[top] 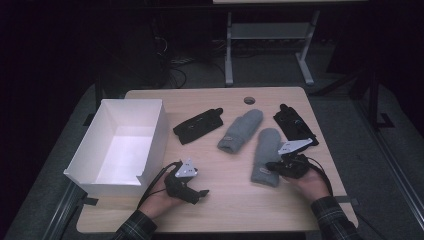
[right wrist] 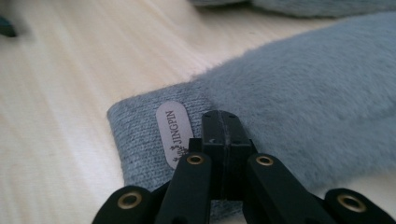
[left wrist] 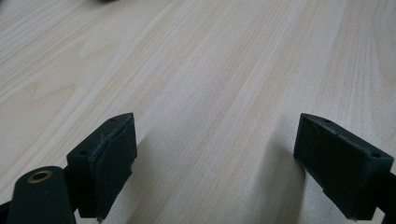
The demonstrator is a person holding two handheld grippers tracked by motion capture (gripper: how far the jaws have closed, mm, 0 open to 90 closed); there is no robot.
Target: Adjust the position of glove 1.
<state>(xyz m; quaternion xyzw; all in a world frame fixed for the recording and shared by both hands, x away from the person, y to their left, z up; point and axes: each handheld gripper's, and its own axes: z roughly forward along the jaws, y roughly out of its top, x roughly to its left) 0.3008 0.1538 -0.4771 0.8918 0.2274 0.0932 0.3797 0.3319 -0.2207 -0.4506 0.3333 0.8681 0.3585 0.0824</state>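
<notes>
right gripper [right wrist: 224, 122]: jaws pressed flat together, tips on the knit cuff of the near grey mitten [right wrist: 299, 98]; can't tell whether any fabric is pinched between them.
right hand [top: 311, 184]: comes in from the bottom right, plaid sleeve, gripper levelled low and pointing left into the mitten's cuff end.
near grey mitten: directly ahead of and under the right tips; fuzzy fleece body, ribbed cuff, oval label reading JINGPIN [right wrist: 173, 133] just left of the tips. Lies flat, fingertip end pointing away.
second grey mitten [top: 241, 130]: beyond the right gripper and to its left, same fleece, lying slanted, apart from the first.
left gripper [left wrist: 215, 158]: jaws spread wide, nothing between them, bare wood under the gap; pads black, blocky, left pad's edge frayed.
left hand [top: 162, 199]: comes in from the bottom left, plaid sleeve, gripper low over the table and pointing right.
white box [top: 150, 145]: just left of the left gripper; open top, thin rigid walls.
black gloves: one [top: 198, 126] beyond the left gripper, one [top: 294, 125] just beyond the right gripper; dark, flat.
table [top: 225, 200]: pale wood grain, rounded corners.
</notes>
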